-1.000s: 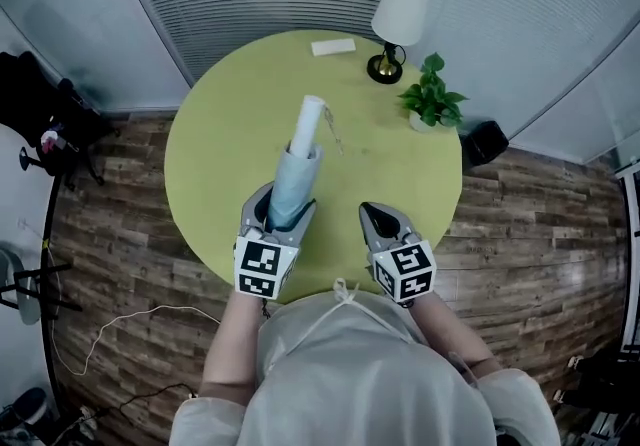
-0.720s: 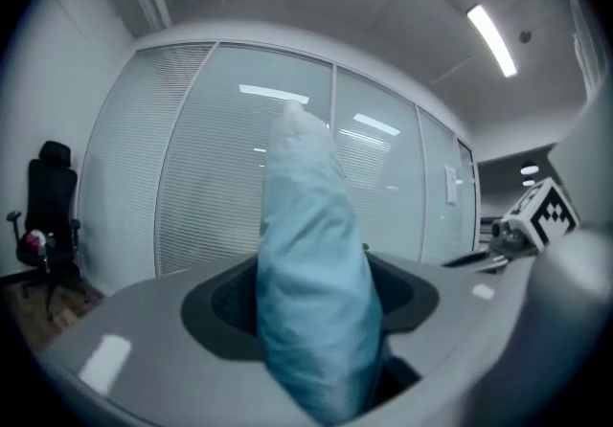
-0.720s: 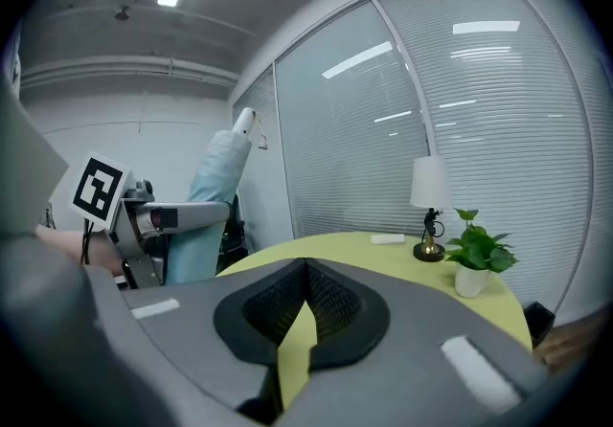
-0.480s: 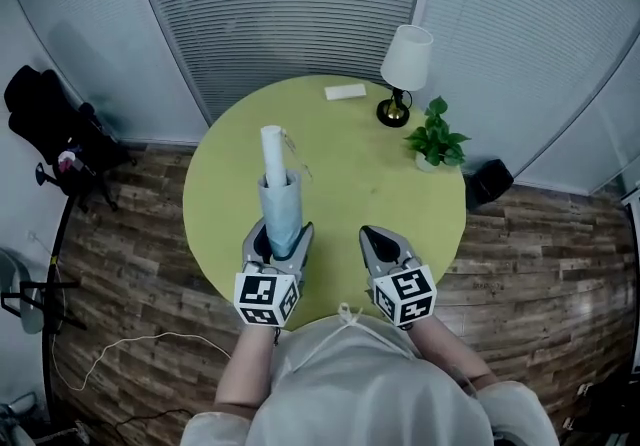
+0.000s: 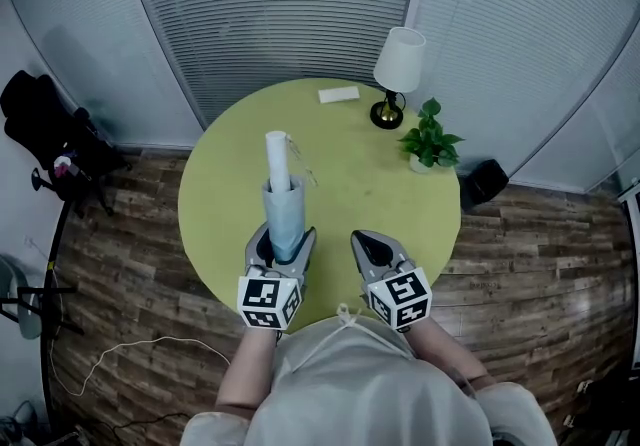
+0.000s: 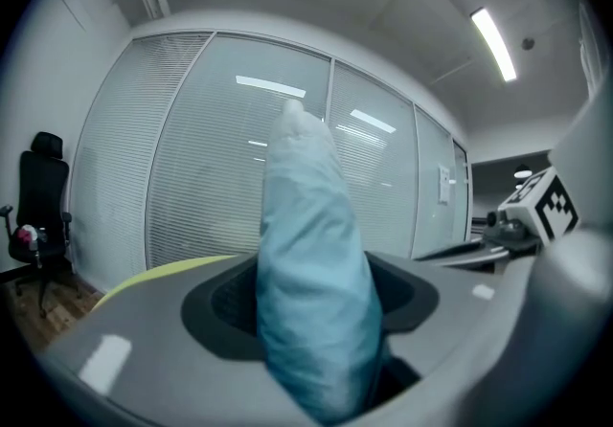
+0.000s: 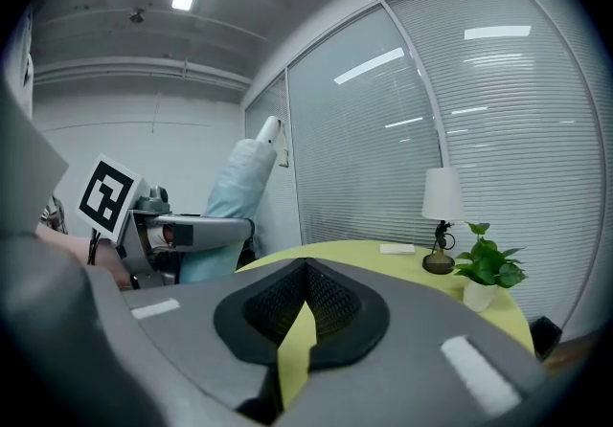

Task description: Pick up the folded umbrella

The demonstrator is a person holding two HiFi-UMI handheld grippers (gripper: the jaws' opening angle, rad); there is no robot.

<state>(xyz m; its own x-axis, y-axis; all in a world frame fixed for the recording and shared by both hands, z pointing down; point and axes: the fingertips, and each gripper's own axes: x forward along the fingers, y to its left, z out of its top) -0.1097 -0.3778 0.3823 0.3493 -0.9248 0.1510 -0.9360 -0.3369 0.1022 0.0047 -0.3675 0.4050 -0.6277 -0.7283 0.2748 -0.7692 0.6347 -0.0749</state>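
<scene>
- One folded umbrella [image 5: 283, 202]: a soft, creased, pale blue fabric roll with a white, rounded cylinder end. It stands nearly upright with the white end on top, over the near left part of the table.
- My left gripper [image 5: 282, 237] grasps it. The two grey jaws are clamped on the blue fabric low down, one on each side.
- My right gripper [image 5: 366, 242] is just beside it. Its two jaws are closed tip to tip, with nothing between them.
- One round table [image 5: 370, 184] lies below, with a smooth, yellow-green top.
- On its far side are one lamp [image 5: 398, 64] with a white cone shade and a dark base, one leafy green potted plant [image 5: 430, 139] in a white pot, and one flat white rectangle [image 5: 339, 94].
- One black office chair [image 5: 40, 119] stands on the wood-plank floor [image 5: 130, 264] at the left.
</scene>
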